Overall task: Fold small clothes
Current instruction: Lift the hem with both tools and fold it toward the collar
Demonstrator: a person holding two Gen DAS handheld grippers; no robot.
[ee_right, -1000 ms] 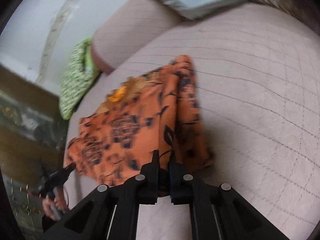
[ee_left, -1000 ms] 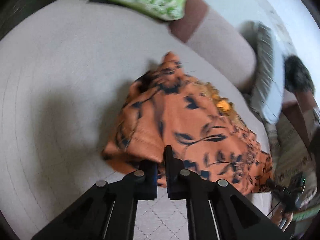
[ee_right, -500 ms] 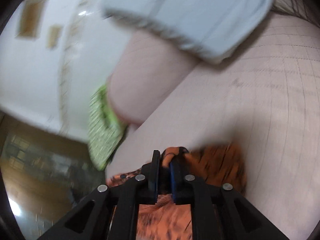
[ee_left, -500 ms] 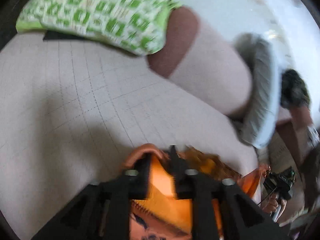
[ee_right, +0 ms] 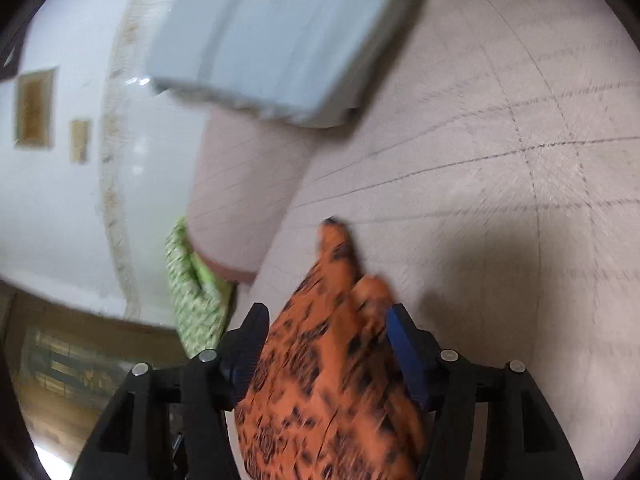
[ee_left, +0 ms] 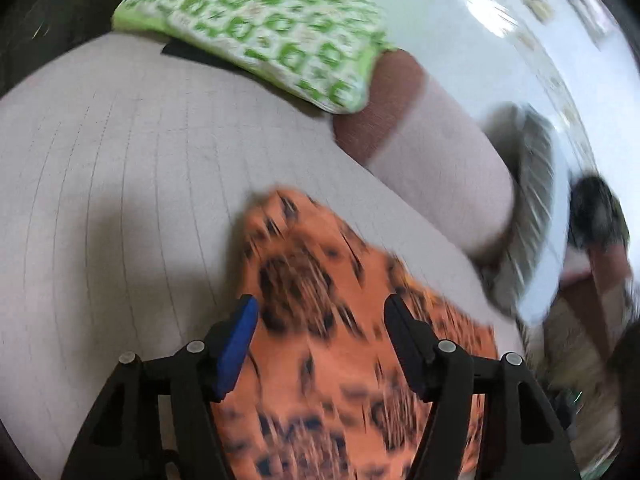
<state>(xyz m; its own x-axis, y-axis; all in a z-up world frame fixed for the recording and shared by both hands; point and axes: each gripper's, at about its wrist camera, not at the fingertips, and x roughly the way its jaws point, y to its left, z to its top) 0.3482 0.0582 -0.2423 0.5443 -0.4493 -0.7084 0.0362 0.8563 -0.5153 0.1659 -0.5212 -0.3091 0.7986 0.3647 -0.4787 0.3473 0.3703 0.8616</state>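
An orange garment with a dark floral print [ee_left: 304, 272] lies on the beige, grid-stitched bed [ee_left: 100, 200], blurred by motion. My left gripper [ee_left: 320, 312] hovers over its near-left part with its jaws opening; the cloth passes under the gap and the pads do not press on it. In the right wrist view the same garment [ee_right: 320, 380] bunches up into a pointed fold between the fingers of my right gripper [ee_right: 326, 320]. Those jaws are opening too, and the cloth sits loose between them. The right blue pad [ee_right: 404, 344] is close beside the fold.
A green patterned pillow [ee_left: 260, 28] lies at the bed's far edge, next to a pink and brown bolster [ee_left: 432, 160]. A pale blue-grey pillow [ee_right: 272, 40] rests further along the bolster. Bare bed spreads left of the garment in the left view and right of it in the right view.
Both grippers were shut on the garment's edge and carried it toward the pillows. Now both have their jaws apart and the cloth is let go.
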